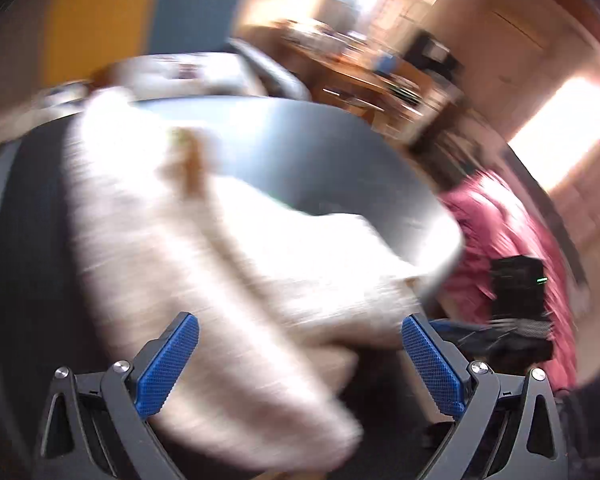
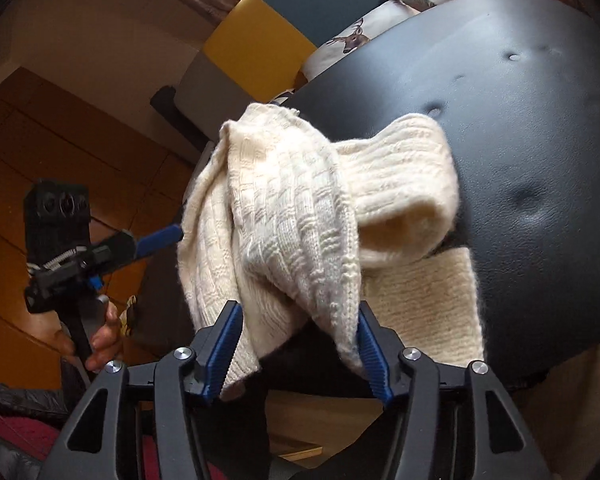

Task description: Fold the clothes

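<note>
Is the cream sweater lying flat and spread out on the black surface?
No, the cream sweater is bunched and draped in folds over the black surface, part of it between the right gripper's jaws.

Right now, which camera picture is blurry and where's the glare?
Left wrist view: heavy motion blur, the cream sweater smeared and blown out, window glare top and right. Right wrist view: sharp, knit texture clear, soft sheen on the black table.

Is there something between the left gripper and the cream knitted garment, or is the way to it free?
Nothing visible stands between them. The left gripper is open, and the cream knitted garment lies directly before its fingers on the black table. The left view is blurred, so small things could be missed.
</note>
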Available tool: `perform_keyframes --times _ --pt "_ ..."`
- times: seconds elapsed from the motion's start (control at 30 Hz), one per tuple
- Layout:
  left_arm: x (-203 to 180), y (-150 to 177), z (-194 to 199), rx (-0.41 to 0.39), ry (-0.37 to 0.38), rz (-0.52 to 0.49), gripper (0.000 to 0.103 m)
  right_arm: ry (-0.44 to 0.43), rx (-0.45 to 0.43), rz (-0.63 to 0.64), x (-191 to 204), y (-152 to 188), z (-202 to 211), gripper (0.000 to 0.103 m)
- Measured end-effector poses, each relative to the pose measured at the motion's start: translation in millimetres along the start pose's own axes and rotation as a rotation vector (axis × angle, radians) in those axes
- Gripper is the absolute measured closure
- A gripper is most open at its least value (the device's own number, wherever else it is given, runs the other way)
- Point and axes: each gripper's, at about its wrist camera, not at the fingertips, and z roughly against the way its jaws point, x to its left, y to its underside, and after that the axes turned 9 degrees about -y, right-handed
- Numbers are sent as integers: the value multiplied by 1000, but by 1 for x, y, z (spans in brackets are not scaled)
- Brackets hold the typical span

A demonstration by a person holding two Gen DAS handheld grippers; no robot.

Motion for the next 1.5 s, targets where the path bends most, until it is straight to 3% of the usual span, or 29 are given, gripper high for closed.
perform_keyframes --times 0.07,0.13,0.33,0.57,0.67,0.7,0.73,0.8,0.93,1.07,1.17,1.23,1.4,1.5 --pt "-20 -13 -22 75 16 -8 6 18 27 29 6 3 -8 44" --pt "-35 -24 -43 151 26 -2 22 45 32 81 16 6 -11 44" --pt "-30 -22 -77 298 31 10 32 82 53 221 45 12 -19 44" --pt "-25 -25 -81 407 70 -41 36 27 58 231 56 15 -31 41" --pt "-22 -21 -84 440 81 -50 64 27 65 221 55 17 -33 41" --pt "-22 -19 -84 445 83 -52 81 25 67 218 55 17 -33 40" --pt "-21 -17 -84 450 84 -54 88 25 67 215 54 18 -34 40" --pt "-20 -11 -82 421 62 -80 95 24 68 208 53 17 -32 40" --pt "2 -9 -61 357 96 -15 96 5 69 200 52 17 -23 40" --pt "51 -9 -3 204 195 83 96 -91 2 182 54 6 2 40" --pt "93 -3 52 39 190 131 96 -148 -73 155 53 -10 16 39" --pt "121 3 86 -48 129 188 96 -101 -103 131 52 -25 6 33" --pt "225 36 157 -201 -54 424 96 58 -81 82 42 -51 -48 33" --pt "270 68 175 -230 -282 495 96 159 -54 143 56 -56 -78 33"
